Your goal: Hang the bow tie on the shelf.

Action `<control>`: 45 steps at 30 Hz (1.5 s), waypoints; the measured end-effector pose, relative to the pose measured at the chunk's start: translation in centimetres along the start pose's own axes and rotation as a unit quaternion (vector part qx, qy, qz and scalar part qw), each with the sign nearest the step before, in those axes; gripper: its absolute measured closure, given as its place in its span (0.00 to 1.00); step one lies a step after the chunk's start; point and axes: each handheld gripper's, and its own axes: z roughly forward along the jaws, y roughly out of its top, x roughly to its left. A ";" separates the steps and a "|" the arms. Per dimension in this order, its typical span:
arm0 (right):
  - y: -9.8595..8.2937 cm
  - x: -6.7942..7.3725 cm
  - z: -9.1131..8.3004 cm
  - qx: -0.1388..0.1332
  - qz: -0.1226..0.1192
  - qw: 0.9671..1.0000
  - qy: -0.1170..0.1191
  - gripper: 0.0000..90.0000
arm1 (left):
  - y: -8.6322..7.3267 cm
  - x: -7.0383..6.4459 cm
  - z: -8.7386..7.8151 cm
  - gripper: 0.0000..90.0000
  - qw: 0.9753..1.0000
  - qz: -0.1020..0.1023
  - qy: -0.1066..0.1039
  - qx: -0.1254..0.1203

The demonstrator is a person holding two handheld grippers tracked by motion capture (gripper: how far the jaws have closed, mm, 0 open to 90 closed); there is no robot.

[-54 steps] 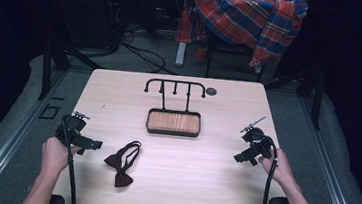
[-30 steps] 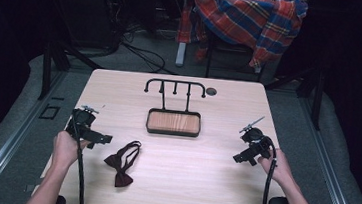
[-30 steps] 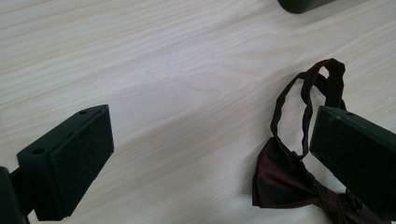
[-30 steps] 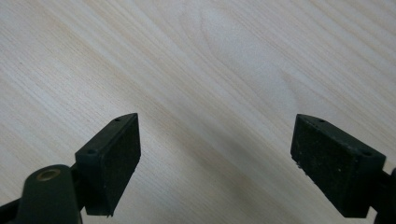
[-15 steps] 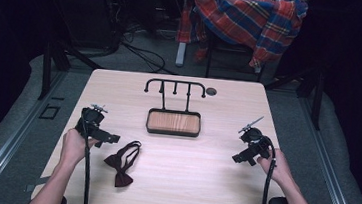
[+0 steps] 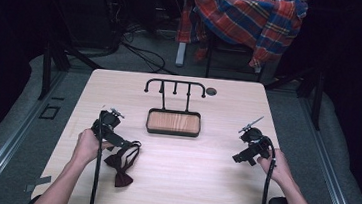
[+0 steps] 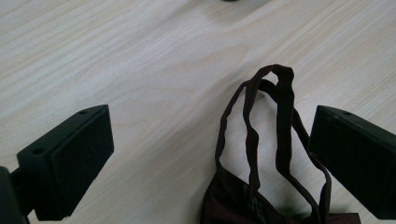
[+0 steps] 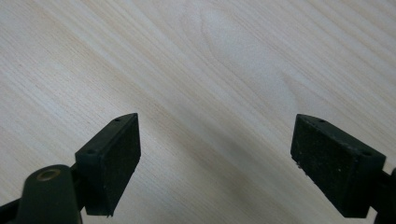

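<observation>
On the light wooden table [image 6: 197, 174] a dark brown bow tie [image 6: 121, 164] lies near the front left part, with its thin strap [image 7: 261, 126] making a loop that points away from the bow. The left gripper [image 6: 127, 144] is held by the person's left hand [image 6: 87, 145] just over this strap. In the left gripper view its two black jaws stand wide apart, one on each side of the strap loop, and they do not press it; the right jaw is very near to the strap, but it is not possible to tell if it touches. The bow part of the tie is at the bottom edge of that view, between the jaws. The right gripper [image 6: 240, 159] is at the right side of the table, well apart from the bow tie, held by the right hand [image 6: 275, 166]. Its jaws are also wide apart, with bare wood between them. In the middle of the table stands a black rack [image 6: 175, 87] with hooks, on a wooden tray base [image 6: 173, 123]. Behind the table a plaid shirt [image 6: 247, 15] hangs over a chair
</observation>
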 end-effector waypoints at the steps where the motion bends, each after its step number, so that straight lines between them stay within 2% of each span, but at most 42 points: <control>1: 0.0 0.0 0.0 0.000 0.000 1.000 0.000 0.18 | 0.0 0.0 0.0 0.01 1.000 0.000 0.000 0.000; 3: -0.1 0.1 0.1 -0.009 0.005 1.000 0.001 0.17 | 0.3 -0.1 0.3 0.04 1.000 0.006 0.004 0.007; 5: -0.1 0.1 0.0 -0.008 0.005 1.000 0.002 0.17 | 0.5 -0.2 0.6 0.11 1.000 0.011 0.000 0.010; 6: -0.1 0.1 0.0 -0.009 0.006 1.000 0.001 0.18 | 0.6 -0.4 0.7 0.11 1.000 0.013 -0.004 0.014; 7: -0.1 0.1 0.0 -0.009 0.007 1.000 0.000 0.18 | 0.6 -0.6 0.9 0.17 1.000 0.013 -0.006 0.014; 8: -0.1 0.0 0.0 -0.008 0.005 1.000 -0.001 0.18 | 0.8 -0.7 1.0 0.26 1.000 0.022 -0.008 0.018; 9: -0.1 0.0 0.0 -0.005 0.004 1.000 0.000 0.18 | 0.8 -0.7 1.0 0.34 1.000 0.022 -0.008 0.018; 11: -0.1 0.0 0.0 -0.003 0.002 1.000 0.001 0.17 | 0.9 -0.9 1.3 0.38 0.999 0.022 -0.008 0.025; 13: -0.1 -0.1 0.1 -0.002 0.005 1.000 0.006 0.18 | 1.0 -1.0 1.8 0.49 0.999 0.034 -0.008 0.041; 15: -0.1 -0.1 0.1 -0.002 0.006 1.000 0.006 0.18 | 1.1 -1.1 1.9 0.52 0.998 0.037 -0.006 0.043; 18: -0.1 -0.2 0.1 0.002 0.003 1.000 0.001 0.18 | 1.2 -1.3 2.3 0.66 0.998 0.042 -0.012 0.052; 21: -0.1 -0.2 0.1 0.002 0.003 1.000 0.001 0.18 | 1.1 -1.4 2.6 0.74 0.997 0.049 -0.010 0.060; 23: -0.1 -0.2 0.1 0.001 0.003 1.000 0.004 0.18 | 1.1 -1.5 2.9 0.78 0.996 0.052 -0.012 0.069; 28: -0.2 -0.2 0.1 0.002 0.003 1.000 0.003 0.18 | 1.0 -1.6 3.0 0.86 0.995 0.060 -0.004 0.075; 36: -0.2 -0.1 0.1 -0.004 0.006 1.000 0.003 0.18 | 0.9 -1.9 3.1 0.96 0.995 0.068 0.005 0.077; 45: -0.2 -0.2 0.0 0.000 0.003 1.000 0.004 0.18 | 0.8 -1.9 3.1 0.99 0.994 0.074 0.010 0.080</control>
